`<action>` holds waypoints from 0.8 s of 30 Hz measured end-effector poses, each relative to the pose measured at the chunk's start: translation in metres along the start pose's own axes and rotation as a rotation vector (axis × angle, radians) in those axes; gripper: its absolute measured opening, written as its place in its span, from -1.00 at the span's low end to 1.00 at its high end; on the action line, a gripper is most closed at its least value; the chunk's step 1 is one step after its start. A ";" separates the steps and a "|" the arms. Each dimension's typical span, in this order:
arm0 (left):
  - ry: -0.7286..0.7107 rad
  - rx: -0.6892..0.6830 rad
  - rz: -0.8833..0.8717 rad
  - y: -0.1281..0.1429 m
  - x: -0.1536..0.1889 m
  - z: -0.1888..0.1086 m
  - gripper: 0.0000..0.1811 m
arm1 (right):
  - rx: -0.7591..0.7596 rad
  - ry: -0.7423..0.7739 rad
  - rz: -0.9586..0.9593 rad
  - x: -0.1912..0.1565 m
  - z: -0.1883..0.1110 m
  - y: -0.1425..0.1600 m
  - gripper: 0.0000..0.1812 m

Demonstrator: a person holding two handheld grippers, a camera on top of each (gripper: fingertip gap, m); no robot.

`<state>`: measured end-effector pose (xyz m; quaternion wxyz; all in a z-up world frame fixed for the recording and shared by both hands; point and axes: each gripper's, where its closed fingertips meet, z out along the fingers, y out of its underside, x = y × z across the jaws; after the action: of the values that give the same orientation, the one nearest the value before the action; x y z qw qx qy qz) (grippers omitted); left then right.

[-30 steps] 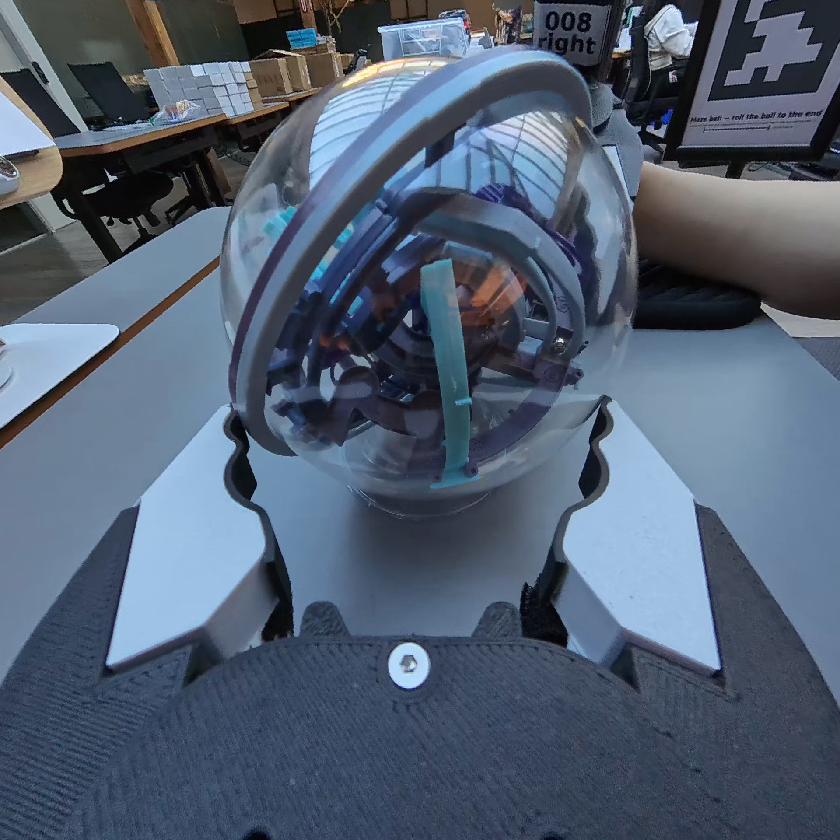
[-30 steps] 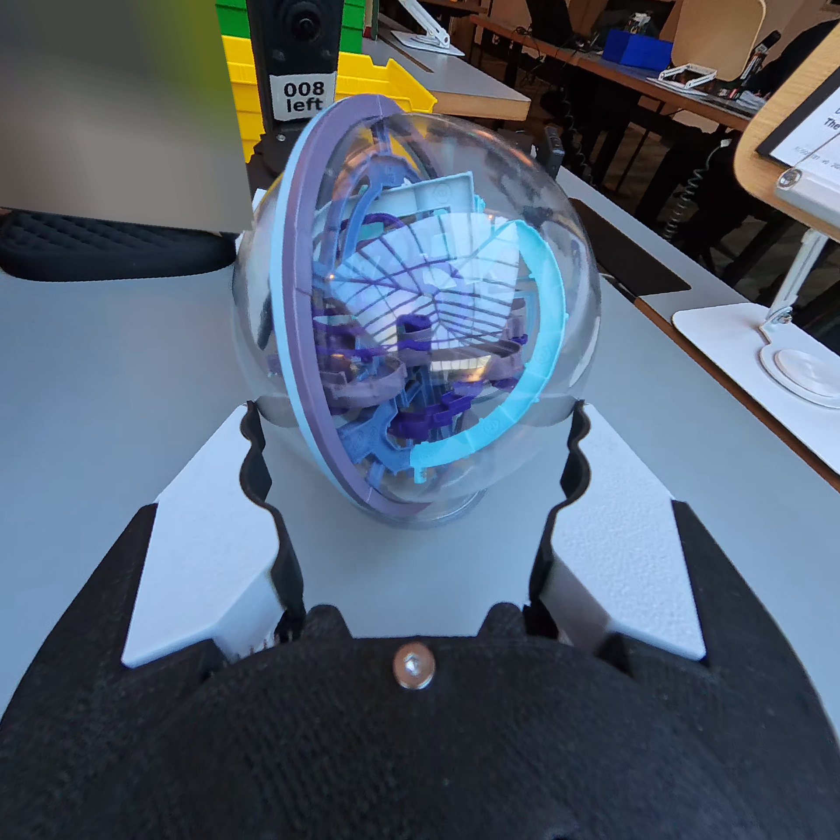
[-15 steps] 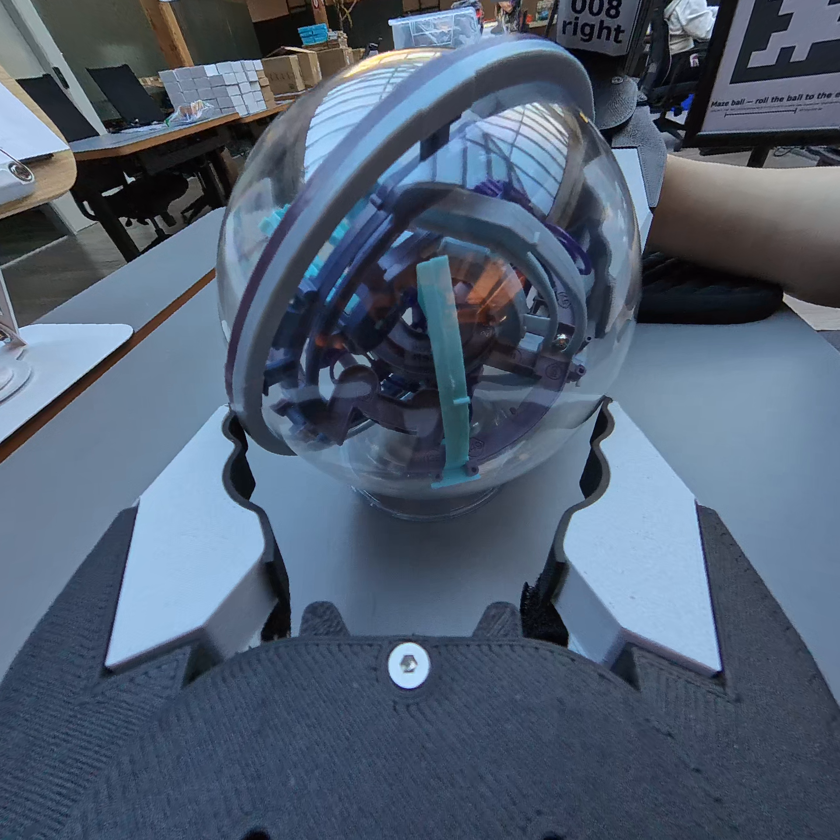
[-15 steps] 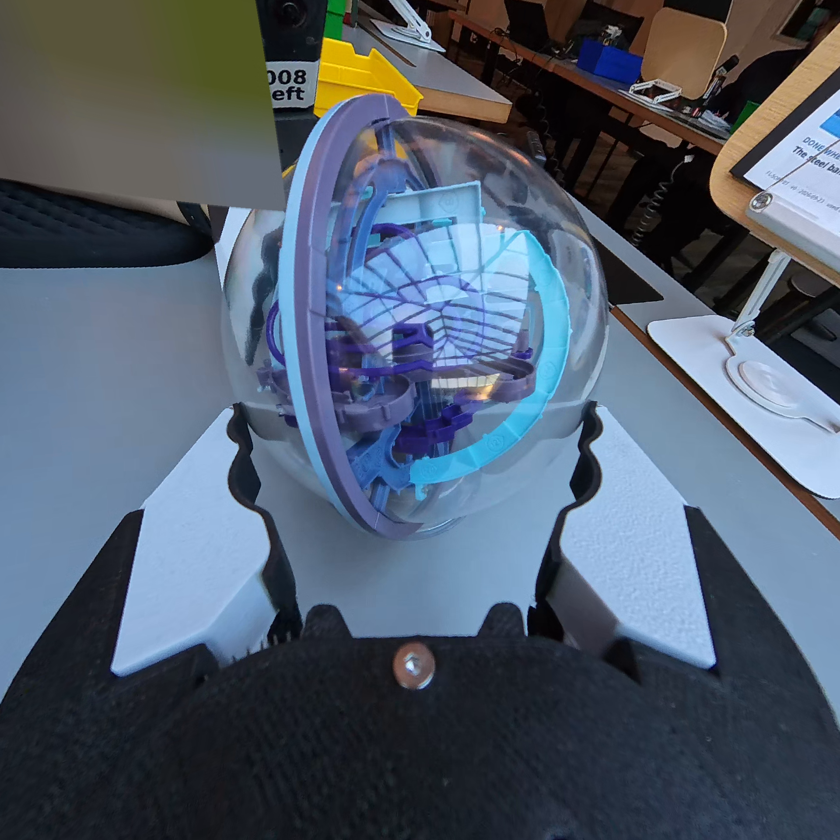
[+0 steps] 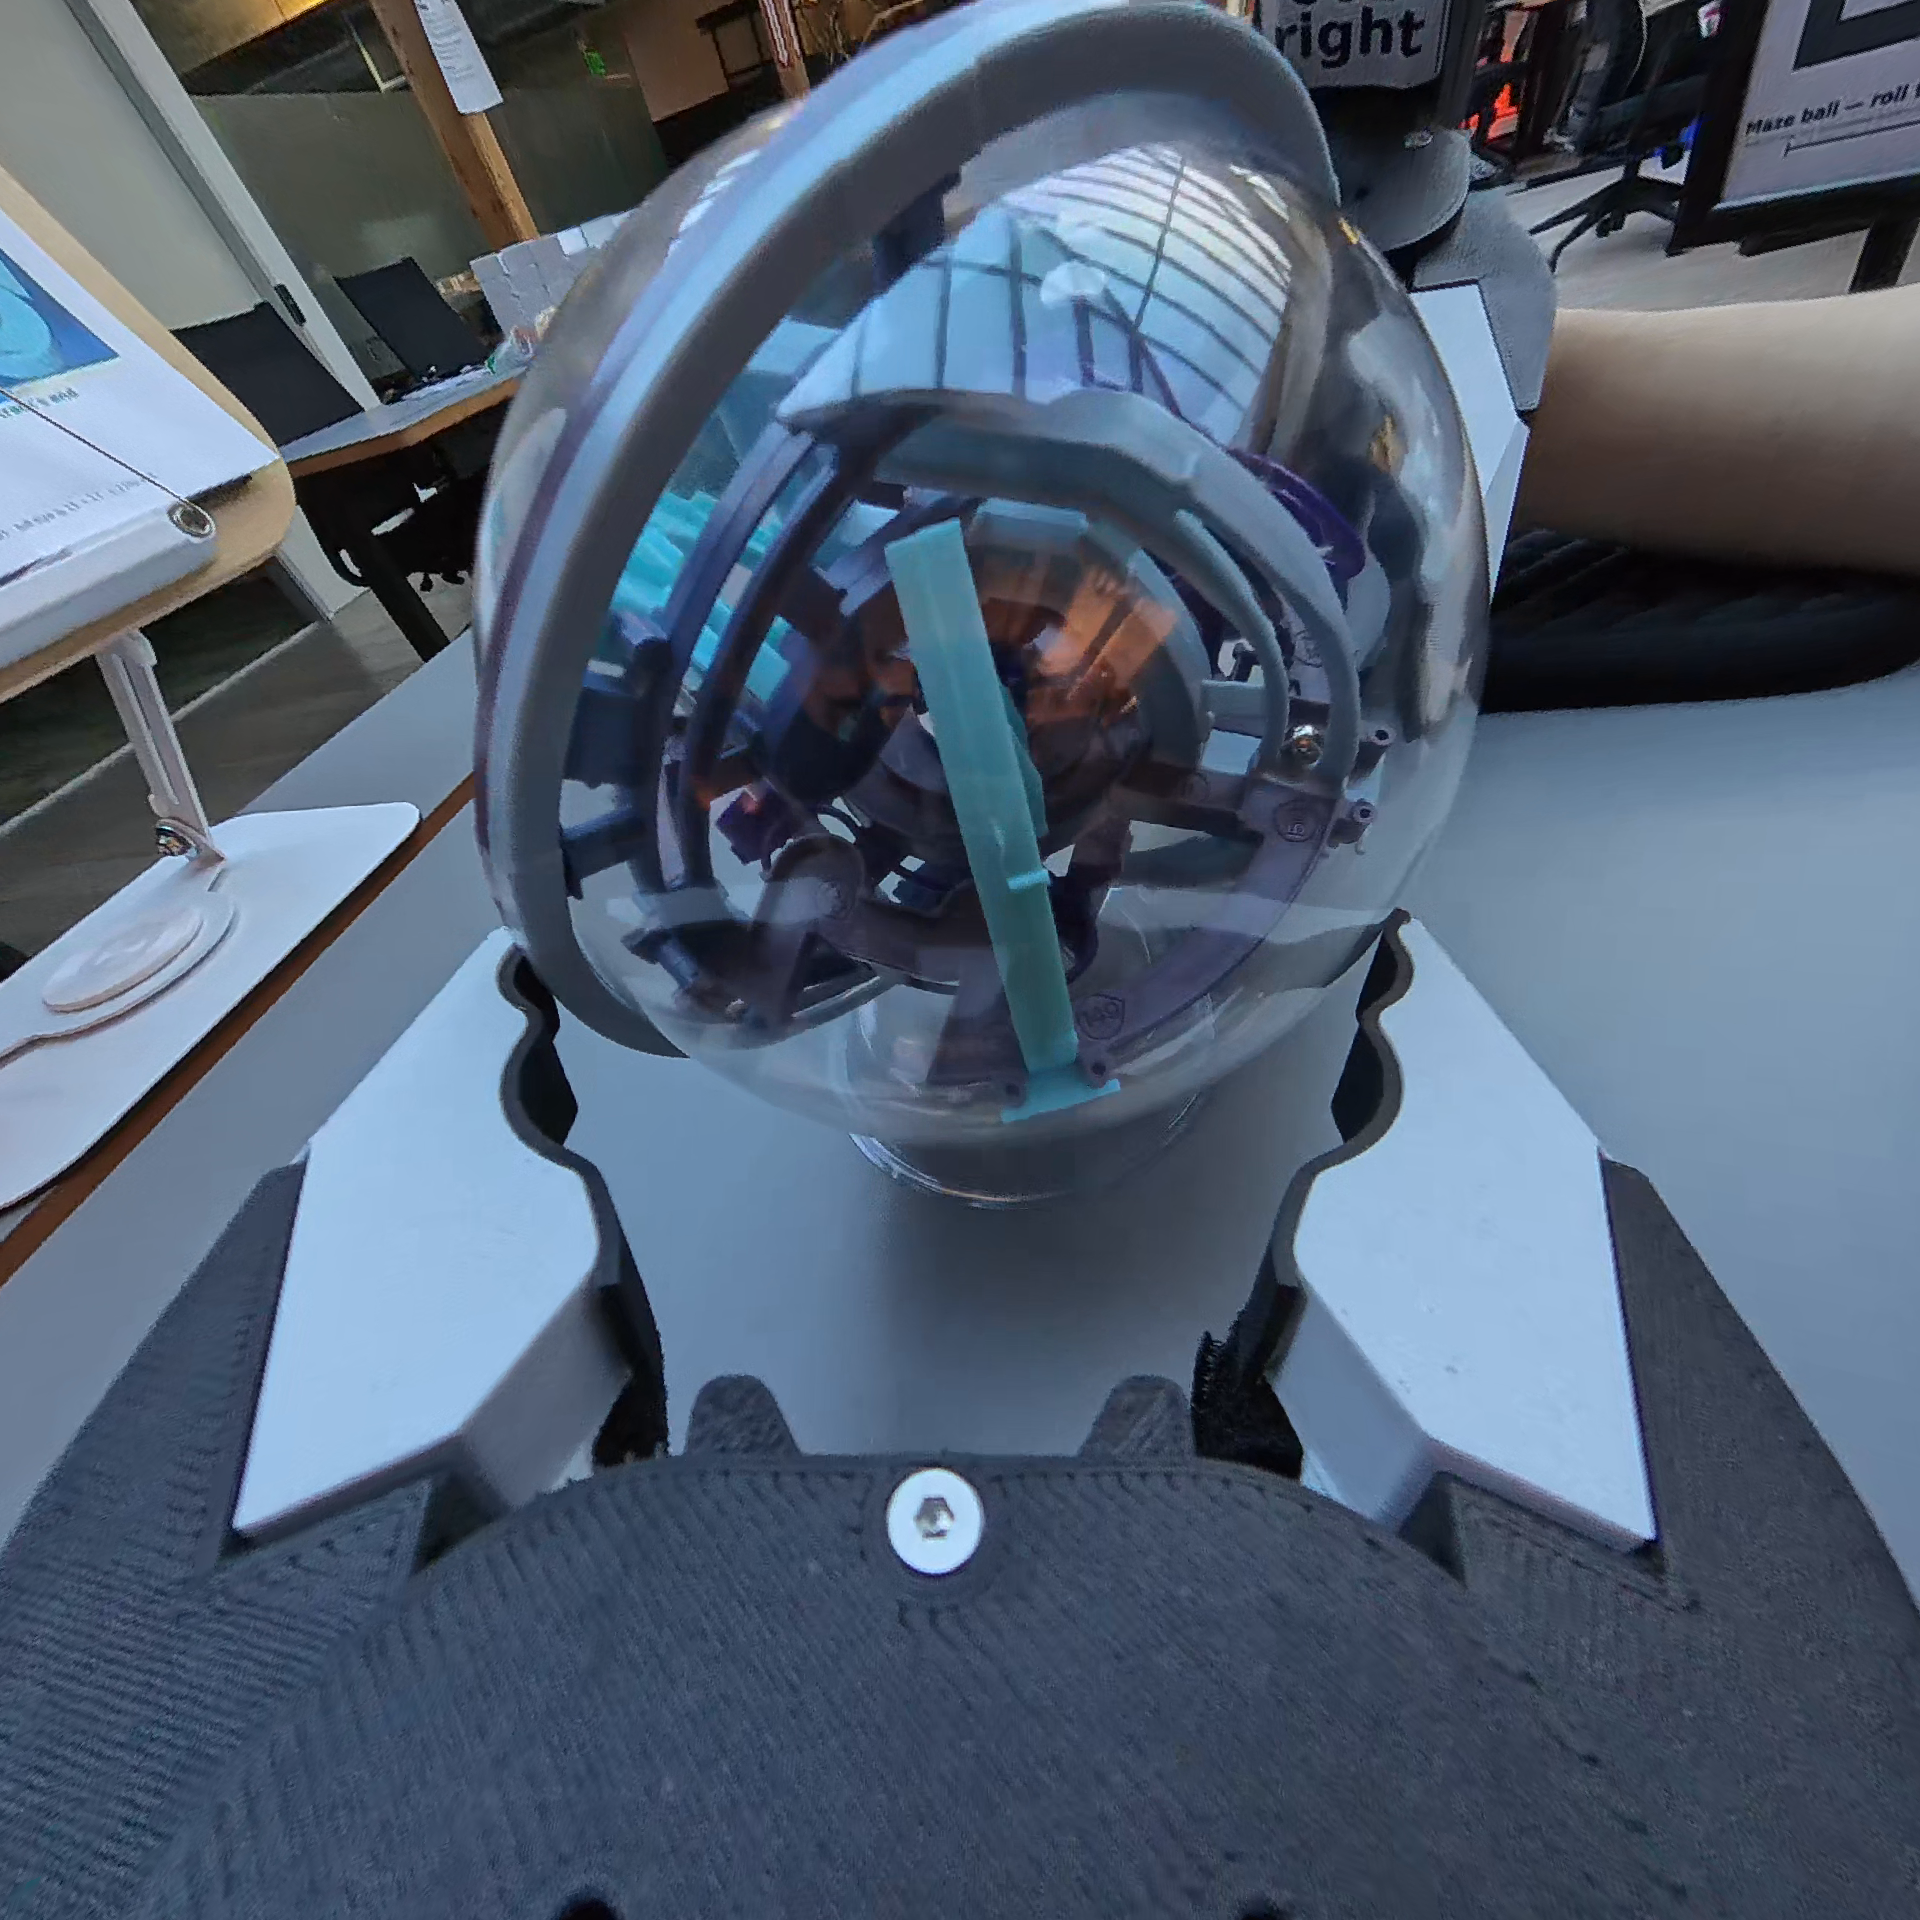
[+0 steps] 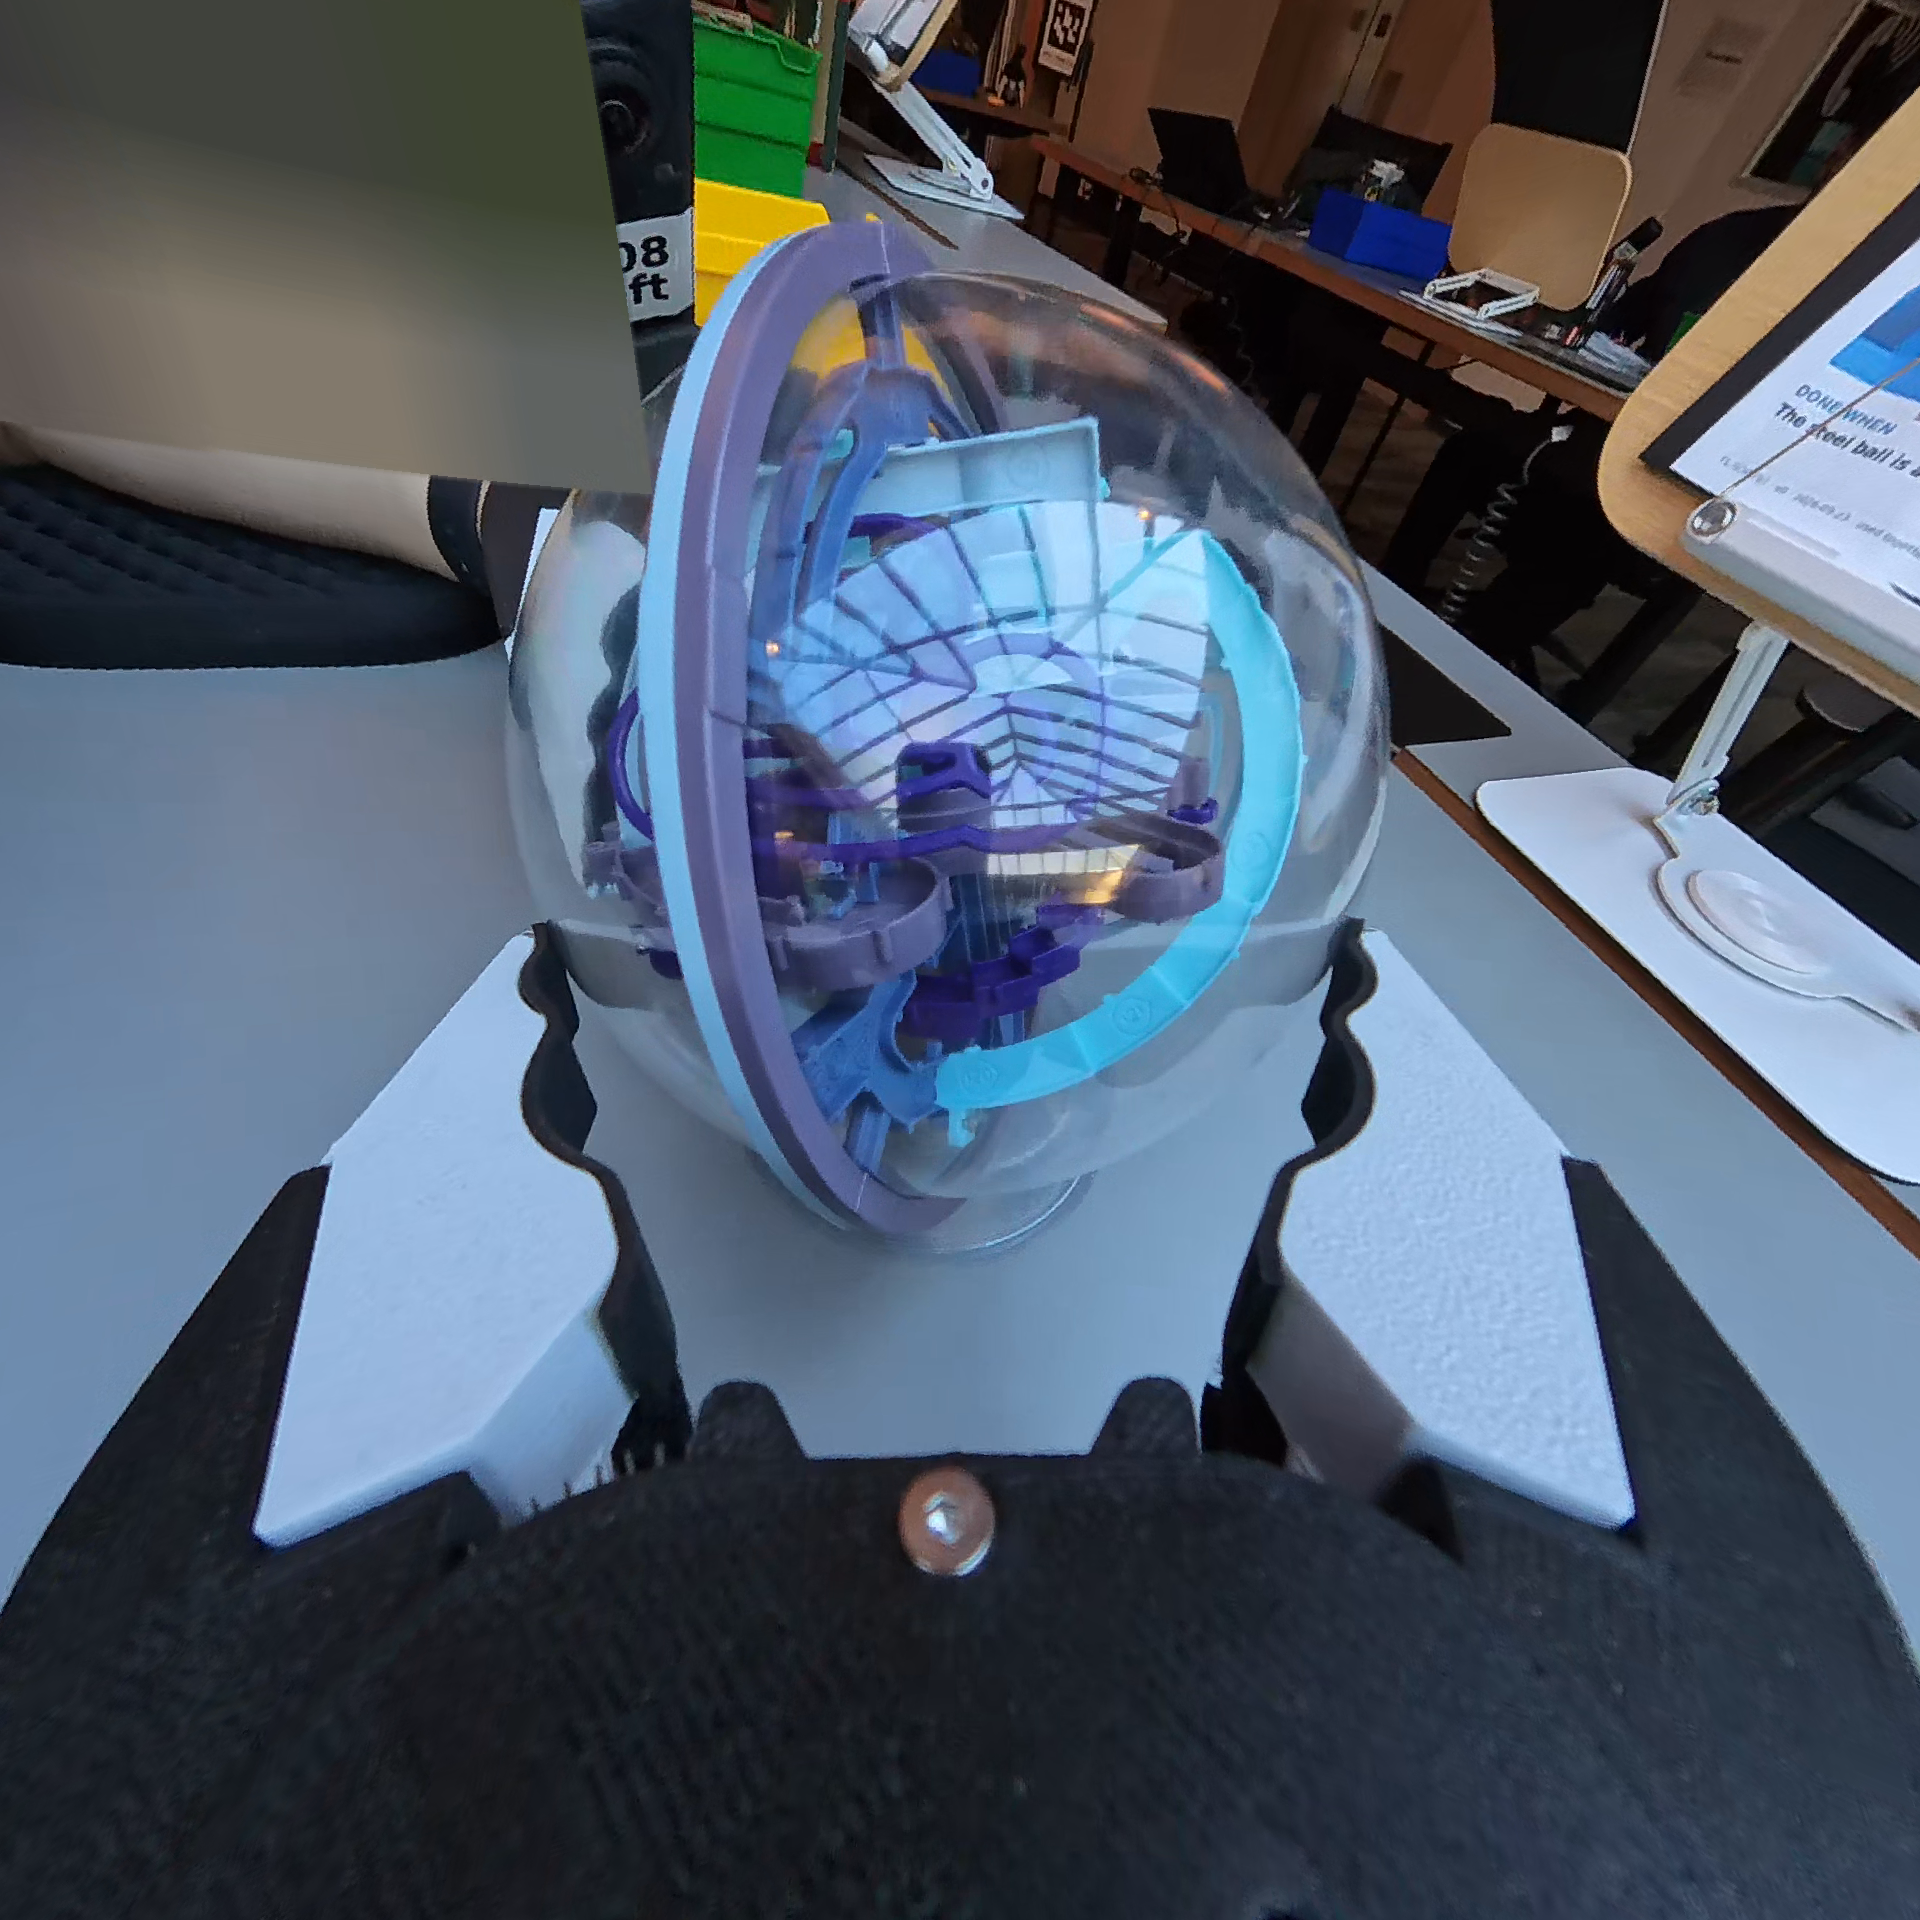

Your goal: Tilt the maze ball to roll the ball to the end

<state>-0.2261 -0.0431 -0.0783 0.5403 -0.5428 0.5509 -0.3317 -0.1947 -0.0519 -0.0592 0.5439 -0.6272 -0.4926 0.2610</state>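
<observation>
The maze ball [image 5: 977,644] is a clear sphere with a grey-purple ring and grey, purple and teal tracks inside. It sits over a clear ring base [image 5: 1029,1179] on the grey table [image 5: 1662,935]. A small shiny ball [image 5: 1299,740] rests on a grey track at the right. My left gripper [image 5: 956,945] is wide open, its fingertips against the sphere's lower sides. My right gripper [image 6: 945,940] faces it from the opposite side of the maze ball [image 6: 945,707], wide open, tips also against the sphere. Each gripper shows behind the ball in the other's view.
A person's forearm [image 5: 1714,416] rests on a black pad [image 5: 1683,623] behind the ball. A white stand base [image 5: 156,935] lies at the table's left edge; it shows in the right wrist view [image 6: 1714,935] under a tilted board with a sheet. Desks, bins and chairs stand beyond.
Both grippers have moved in closer, so the sphere fills more of each view and the fingertips now meet its sides. The finger spacing looks the same. The ball stays on its base.
</observation>
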 end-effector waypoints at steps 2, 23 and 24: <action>-0.008 0.013 0.013 -0.004 0.000 -0.002 0.65 | 0.011 -0.003 -0.005 0.000 -0.001 -0.003 0.56; -0.050 0.074 0.082 -0.030 0.002 -0.017 0.64 | 0.114 -0.047 0.016 -0.007 0.001 -0.017 0.56; -0.051 0.073 0.085 -0.030 0.002 -0.017 0.64 | 0.112 -0.049 0.019 -0.007 0.001 -0.016 0.56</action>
<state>-0.2351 -0.0545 -0.0464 0.5873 -0.5071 0.5470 -0.3142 -0.2037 -0.0592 -0.0460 0.5635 -0.5937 -0.4844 0.3087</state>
